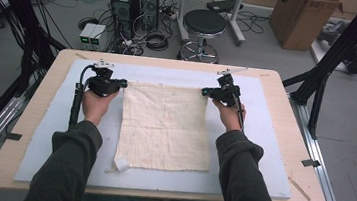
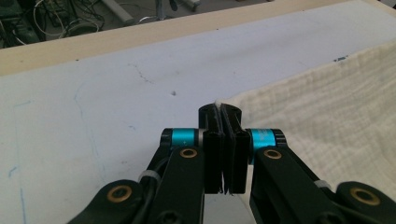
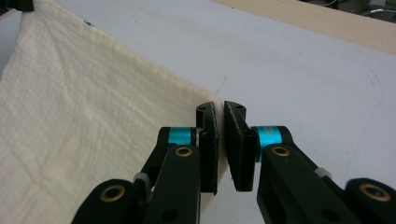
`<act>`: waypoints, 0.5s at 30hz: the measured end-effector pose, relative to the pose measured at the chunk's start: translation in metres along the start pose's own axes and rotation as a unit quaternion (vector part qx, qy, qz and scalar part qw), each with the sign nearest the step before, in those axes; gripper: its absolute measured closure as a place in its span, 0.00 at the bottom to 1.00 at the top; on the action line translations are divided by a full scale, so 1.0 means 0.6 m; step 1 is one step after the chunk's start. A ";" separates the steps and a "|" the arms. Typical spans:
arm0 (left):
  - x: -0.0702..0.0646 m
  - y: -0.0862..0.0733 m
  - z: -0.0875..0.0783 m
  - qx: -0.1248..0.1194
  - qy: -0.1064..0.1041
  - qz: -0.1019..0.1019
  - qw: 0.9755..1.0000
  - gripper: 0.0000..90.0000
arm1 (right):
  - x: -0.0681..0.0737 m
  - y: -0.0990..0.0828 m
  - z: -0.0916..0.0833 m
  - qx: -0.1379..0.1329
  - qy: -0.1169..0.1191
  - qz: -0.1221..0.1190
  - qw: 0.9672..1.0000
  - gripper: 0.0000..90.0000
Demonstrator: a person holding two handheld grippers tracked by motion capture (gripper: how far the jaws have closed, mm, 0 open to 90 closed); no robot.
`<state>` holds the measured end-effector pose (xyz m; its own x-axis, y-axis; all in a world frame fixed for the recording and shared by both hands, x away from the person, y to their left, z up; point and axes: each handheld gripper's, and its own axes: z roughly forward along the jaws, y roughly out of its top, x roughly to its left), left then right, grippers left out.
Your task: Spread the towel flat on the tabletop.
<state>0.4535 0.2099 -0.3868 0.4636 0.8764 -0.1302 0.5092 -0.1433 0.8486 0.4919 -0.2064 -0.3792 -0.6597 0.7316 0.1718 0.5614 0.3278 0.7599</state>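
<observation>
A cream square cloth [image 1: 163,126] lies on the white mat [image 1: 263,139], with a small white label at its near left corner. My left gripper [image 1: 124,82] is shut on the cloth's far left corner; in the left gripper view a sliver of the cloth [image 2: 327,102] pokes out between the closed tips of that gripper [image 2: 220,109]. My right gripper [image 1: 206,90] pinches the far right corner. In the right gripper view the cloth [image 3: 84,107] runs into the narrow slit between the pads of the right gripper [image 3: 219,109]. The far edge stretches straight between both grippers.
The mat covers most of a wooden table [image 1: 27,130], and a thin wooden stick [image 1: 299,188] lies near its right front corner. Behind the table stand a black stool [image 1: 203,22], computer towers [image 1: 126,4] with cables, and a cardboard box [image 1: 301,18].
</observation>
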 end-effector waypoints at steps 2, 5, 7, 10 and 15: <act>-0.002 -0.002 0.001 0.006 -0.004 0.002 1.000 0.97 | -0.002 -0.004 0.004 0.011 0.002 0.006 1.000 0.93; -0.006 -0.010 0.001 0.011 -0.010 0.006 1.000 0.97 | -0.006 -0.010 0.004 0.013 0.009 0.015 1.000 0.93; -0.007 -0.019 0.001 0.015 -0.015 0.003 1.000 0.97 | -0.006 -0.011 0.002 0.010 0.013 0.014 1.000 0.93; -0.010 -0.024 -0.004 0.014 -0.019 0.006 1.000 0.97 | -0.007 -0.014 -0.006 0.000 0.023 0.014 1.000 0.93; -0.014 -0.034 -0.018 0.002 -0.036 0.001 0.999 0.97 | -0.006 -0.022 -0.014 -0.007 0.038 0.015 0.999 0.93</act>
<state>0.4314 0.2102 -0.3975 0.5152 0.8410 -0.1654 0.5114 -0.1467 0.8467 0.4823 -0.2184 -0.3847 -0.6792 0.6932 0.2412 0.5750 0.2983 0.7618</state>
